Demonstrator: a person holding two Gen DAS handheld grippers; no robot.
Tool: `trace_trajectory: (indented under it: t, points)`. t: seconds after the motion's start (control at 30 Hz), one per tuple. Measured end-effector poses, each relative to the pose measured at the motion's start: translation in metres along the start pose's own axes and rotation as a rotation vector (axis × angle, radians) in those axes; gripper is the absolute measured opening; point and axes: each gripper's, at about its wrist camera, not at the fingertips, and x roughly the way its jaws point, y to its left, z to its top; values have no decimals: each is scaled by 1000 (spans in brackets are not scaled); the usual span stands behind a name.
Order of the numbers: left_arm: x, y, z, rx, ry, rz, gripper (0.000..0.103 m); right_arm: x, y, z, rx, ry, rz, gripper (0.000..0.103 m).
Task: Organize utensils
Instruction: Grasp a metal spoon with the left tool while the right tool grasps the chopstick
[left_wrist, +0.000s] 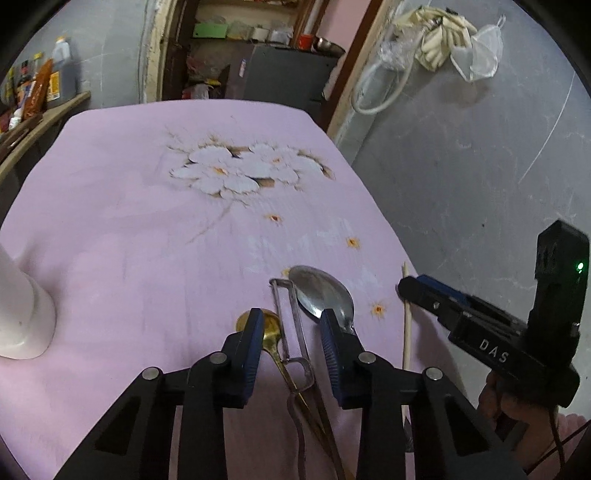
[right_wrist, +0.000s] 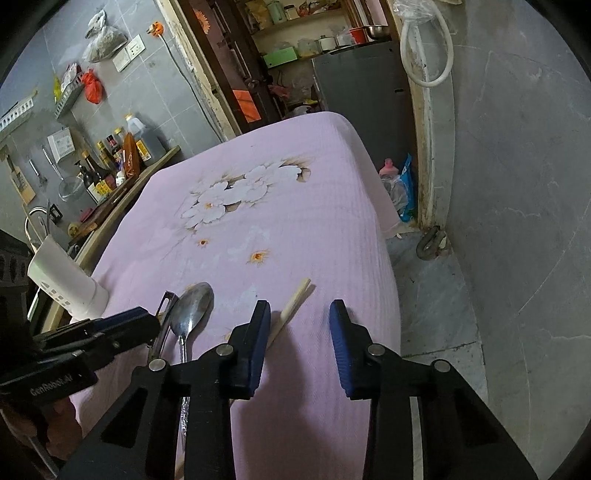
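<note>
- Left gripper jaws apart, pinching nothing; peeler and gold spoon lie in the gap on the pink cloth.
- Big steel spoon at 1 o'clock of that gap, neck under the right-hand finger.
- Right gripper jaws apart, bare cloth between them.
- Chopsticks beside its left finger, at 11 o'clock of the gap.
- White holder stands upright at the cloth's 9 o'clock edge, well apart from the utensils.
- Hand grips the right tool.
</note>
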Motion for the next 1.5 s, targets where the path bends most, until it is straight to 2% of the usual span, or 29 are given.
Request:
trace_trajectory:
  t: [0.33,0.4,0.47,0.5,0.53,0.6,0.77,0.87,1.1,1.17,1.3,1.5]
  points:
    - [11,-9,11,11,41,22,29,10,8,15,-33,60,-56,29]
    - [12,-9,12,5,45,22,27,12,11,18,-26,71,-71,29]
    - [12,-7,12,-8,46,21,23,14,11,18,-20,77,-82,23]
    - [12,-5,13,-17,49,23,17,14,10,19,-10,80,-80,21]
    - [13,-2,13,-26,60,32,12,14,9,19,-2,80,-76,17]
    - [15,1,15,-33,71,11,12,14,5,20,26,84,-56,14]
    - [23,-7,20,43,116,34,12,16,-6,20,110,98,-2,8]
    - [25,-6,24,56,142,26,13,17,-11,19,161,102,22,5]
    - [26,-9,28,118,174,14,14,16,-6,14,171,99,36,4]
    - [26,-7,28,108,180,8,13,15,-5,13,179,100,45,4]
    - [22,-4,27,90,174,-5,12,6,-1,12,196,91,71,4]
    - [-2,10,21,56,118,-29,12,-14,9,14,200,51,107,4]
